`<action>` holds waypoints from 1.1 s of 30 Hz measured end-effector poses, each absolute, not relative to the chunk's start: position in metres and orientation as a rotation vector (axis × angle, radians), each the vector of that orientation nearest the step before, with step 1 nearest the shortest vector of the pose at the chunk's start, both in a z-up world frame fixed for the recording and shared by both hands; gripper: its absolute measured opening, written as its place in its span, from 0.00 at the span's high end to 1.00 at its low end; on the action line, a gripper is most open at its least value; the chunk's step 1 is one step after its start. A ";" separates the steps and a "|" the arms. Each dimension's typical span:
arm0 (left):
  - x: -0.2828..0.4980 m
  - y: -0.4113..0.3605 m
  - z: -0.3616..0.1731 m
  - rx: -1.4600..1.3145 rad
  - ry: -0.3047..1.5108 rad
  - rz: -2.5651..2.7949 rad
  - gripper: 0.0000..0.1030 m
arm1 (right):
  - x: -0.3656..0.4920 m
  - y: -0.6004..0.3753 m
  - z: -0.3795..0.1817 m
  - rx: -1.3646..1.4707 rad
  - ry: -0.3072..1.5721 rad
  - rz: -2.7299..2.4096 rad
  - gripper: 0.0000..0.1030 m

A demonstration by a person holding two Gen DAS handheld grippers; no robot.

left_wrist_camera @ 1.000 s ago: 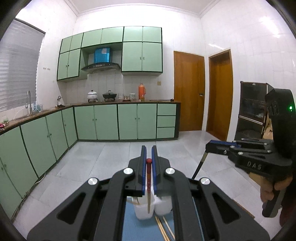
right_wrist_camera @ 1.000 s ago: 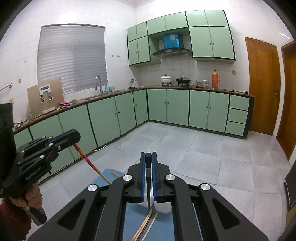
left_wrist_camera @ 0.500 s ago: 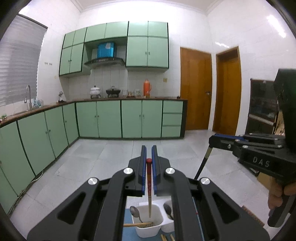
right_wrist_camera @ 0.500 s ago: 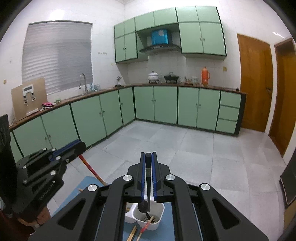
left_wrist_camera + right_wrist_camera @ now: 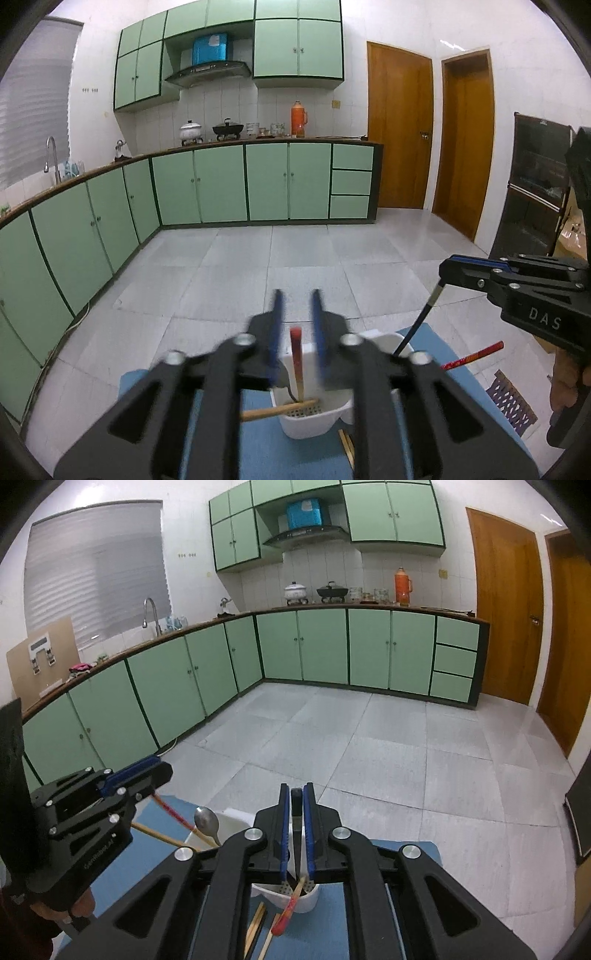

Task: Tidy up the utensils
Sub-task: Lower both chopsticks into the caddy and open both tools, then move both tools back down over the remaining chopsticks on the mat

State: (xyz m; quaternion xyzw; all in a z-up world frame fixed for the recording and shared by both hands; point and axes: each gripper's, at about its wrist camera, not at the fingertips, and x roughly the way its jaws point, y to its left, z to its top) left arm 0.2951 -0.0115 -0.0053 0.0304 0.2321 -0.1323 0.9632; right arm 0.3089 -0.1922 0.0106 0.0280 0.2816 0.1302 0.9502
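Observation:
A white two-compartment utensil holder point(image 5: 314, 421) stands on a blue mat point(image 5: 266, 446). My left gripper point(image 5: 295, 299) is open above it; a red-tipped chopstick point(image 5: 296, 363) stands free between its fingers, its lower end in the holder's left compartment. My right gripper point(image 5: 296, 794) is shut on a black-handled utensil point(image 5: 296, 805), whose lower end reaches into the holder point(image 5: 306, 897). The same handle point(image 5: 421, 321) slants down from that gripper point(image 5: 448, 267) in the left wrist view. A spoon point(image 5: 207, 821) and another red chopstick point(image 5: 290, 910) sit in the holder.
Loose wooden chopsticks point(image 5: 256, 928) lie on the mat point(image 5: 406, 849) in front of the holder. A wooden chopstick point(image 5: 277, 410) lies across the holder's left rim. Green cabinets point(image 5: 221, 181) line the far walls beyond a tiled floor point(image 5: 369, 738).
My left gripper has opened and let go of the red-tipped chopstick, which now stands in the holder. Both grippers have come lower over the holder.

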 end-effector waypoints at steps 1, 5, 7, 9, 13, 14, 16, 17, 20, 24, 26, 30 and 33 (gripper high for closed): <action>0.295 -0.008 -0.003 0.051 0.465 -0.268 0.64 | 0.306 -0.194 0.013 0.063 0.566 0.265 0.85; 0.285 0.006 0.015 0.019 0.421 -0.271 0.51 | 0.294 -0.205 0.028 0.091 0.519 0.251 0.66; 0.275 0.011 0.024 0.010 0.389 -0.264 0.37 | 0.285 -0.212 0.035 0.101 0.498 0.243 0.59; 0.264 0.012 0.030 0.005 0.367 -0.258 0.27 | 0.275 -0.218 0.041 0.114 0.474 0.233 0.47; 0.229 0.019 0.039 -0.002 0.315 -0.245 0.13 | 0.245 -0.229 0.046 0.147 0.430 0.211 0.26; 0.221 0.019 0.038 0.004 0.311 -0.244 0.12 | 0.238 -0.231 0.046 0.151 0.424 0.210 0.21; 0.204 0.019 0.036 0.017 0.302 -0.234 0.08 | 0.217 -0.234 0.041 0.156 0.411 0.198 0.15; 0.196 0.019 0.033 0.020 0.301 -0.226 0.08 | 0.210 -0.235 0.038 0.158 0.409 0.193 0.12; 0.171 0.022 0.019 0.022 0.318 -0.220 0.07 | 0.185 -0.237 0.024 0.169 0.418 0.181 0.09; 0.148 0.026 -0.009 0.047 0.368 -0.193 0.06 | 0.155 -0.236 -0.007 0.166 0.467 0.167 0.09; 0.139 0.027 -0.024 0.072 0.395 -0.181 0.06 | 0.141 -0.234 -0.025 0.160 0.496 0.151 0.09; 0.124 0.030 -0.064 0.122 0.490 -0.153 0.06 | 0.121 -0.227 -0.064 0.179 0.572 0.145 0.09; 0.114 0.035 -0.089 0.125 0.551 -0.146 0.06 | 0.110 -0.219 -0.091 0.171 0.622 0.134 0.09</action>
